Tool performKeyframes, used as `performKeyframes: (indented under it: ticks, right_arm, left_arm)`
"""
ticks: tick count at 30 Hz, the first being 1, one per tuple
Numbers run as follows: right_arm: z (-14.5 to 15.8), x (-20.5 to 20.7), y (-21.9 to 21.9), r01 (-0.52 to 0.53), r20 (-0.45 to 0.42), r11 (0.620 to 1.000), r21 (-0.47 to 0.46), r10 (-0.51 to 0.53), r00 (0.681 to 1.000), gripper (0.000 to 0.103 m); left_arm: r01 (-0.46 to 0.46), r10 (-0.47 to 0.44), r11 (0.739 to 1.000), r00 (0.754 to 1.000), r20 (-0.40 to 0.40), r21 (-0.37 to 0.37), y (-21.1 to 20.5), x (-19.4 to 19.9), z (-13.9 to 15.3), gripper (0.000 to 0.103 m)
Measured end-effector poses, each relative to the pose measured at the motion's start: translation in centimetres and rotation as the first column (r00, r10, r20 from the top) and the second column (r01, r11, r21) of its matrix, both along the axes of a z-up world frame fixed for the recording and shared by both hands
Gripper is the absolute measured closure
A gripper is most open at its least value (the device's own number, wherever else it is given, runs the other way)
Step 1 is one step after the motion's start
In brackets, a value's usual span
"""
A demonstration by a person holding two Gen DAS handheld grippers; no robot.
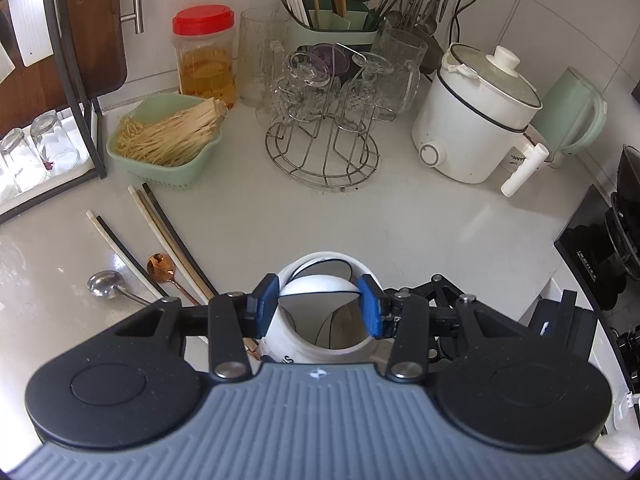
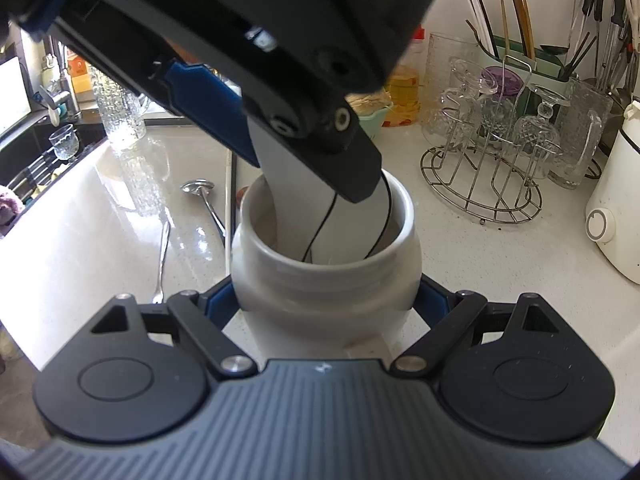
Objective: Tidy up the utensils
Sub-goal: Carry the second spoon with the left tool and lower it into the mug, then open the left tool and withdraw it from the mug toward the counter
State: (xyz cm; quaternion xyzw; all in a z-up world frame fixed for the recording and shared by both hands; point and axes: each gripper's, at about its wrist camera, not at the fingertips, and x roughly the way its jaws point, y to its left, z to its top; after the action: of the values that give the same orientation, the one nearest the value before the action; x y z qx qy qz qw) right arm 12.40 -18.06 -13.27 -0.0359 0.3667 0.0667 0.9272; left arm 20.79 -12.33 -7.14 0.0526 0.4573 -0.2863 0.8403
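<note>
Utensils lie loose on the white counter point(image 1: 360, 220): chopsticks point(image 1: 168, 240), a copper spoon point(image 1: 162, 266) and a steel spoon point(image 1: 105, 283), all left of a white jar point(image 2: 326, 276). The right gripper point(image 2: 326, 300) clamps the jar's body between its blue pads. The left gripper point(image 1: 318, 300) reaches down from above, its jaws closed on a white spatula point(image 1: 318, 284) whose lower end sits inside the jar's mouth. A glass rack point(image 1: 322, 152) stands farther back.
</note>
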Motion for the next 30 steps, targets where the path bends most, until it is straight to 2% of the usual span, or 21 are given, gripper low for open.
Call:
performKeyframes:
  ticks: [3, 5, 6, 12, 21, 30]
  right_arm:
    - [0.0, 0.0, 0.0, 0.002, 0.000, 1.000, 0.001, -0.002, 1.000, 0.012]
    - [0.0, 0.0, 0.1, 0.001, -0.001, 1.000, 0.000, -0.001, 1.000, 0.012]
    - [0.0, 0.0, 0.0, 0.002, -0.001, 1.000, 0.000, -0.002, 1.000, 0.012]
    - [0.0, 0.1, 0.0, 0.003, -0.002, 1.000, 0.000, -0.003, 1.000, 0.012]
    - [0.0, 0.1, 0.2, 0.014, -0.007, 1.000, -0.004, -0.014, 1.000, 0.012]
    - [0.0, 0.3, 0.4, 0.032, -0.011, 0.999, -0.004, -0.032, 0.999, 0.012]
  left_arm:
    - [-0.002, 0.002, 1.000, 1.000, -0.005, -0.008, 0.1, 0.0, 0.1, 0.052]
    - [-0.001, 0.001, 1.000, 1.000, -0.004, -0.016, 0.2, 0.1, 0.3, 0.044]
    - [-0.004, 0.004, 1.000, 1.000, 0.005, -0.019, 0.3, 0.0, 0.4, 0.043]
    - [-0.015, 0.016, 0.999, 0.999, 0.032, -0.036, 0.8, -0.2, 1.5, 0.043]
    - [-0.082, 0.086, 0.995, 0.992, 0.092, -0.053, 3.6, -0.9, 3.4, 0.043]
    - [-0.160, 0.163, 0.986, 0.984, 0.077, -0.046, 7.1, -1.1, 2.9, 0.043]
